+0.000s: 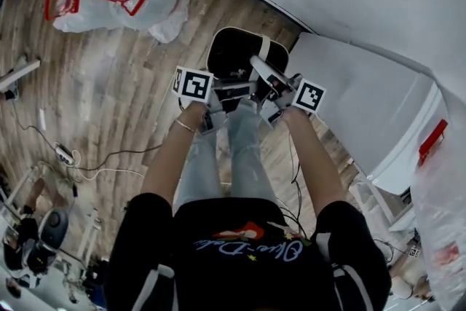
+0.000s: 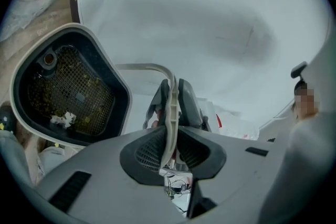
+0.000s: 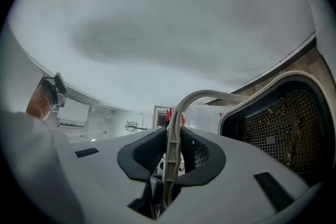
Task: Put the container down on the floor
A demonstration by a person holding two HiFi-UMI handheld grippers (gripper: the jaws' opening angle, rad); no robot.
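- My left claw (image 2: 169,134), barely parted, clamps the container's (image 1: 233,51) thin handle (image 2: 149,66).
- My right claw (image 3: 170,157) pinches that handle too, just beside the container's rim.

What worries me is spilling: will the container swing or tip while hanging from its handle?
Probably swings: the container hangs by a thin handle pinched in the left claw and right claw close together. The handle seems stiff, holding its arch. Likely light: hollow shell, mesh floor, few scraps.

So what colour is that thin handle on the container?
Creamy off-white. The handle shows best in the right gripper view.
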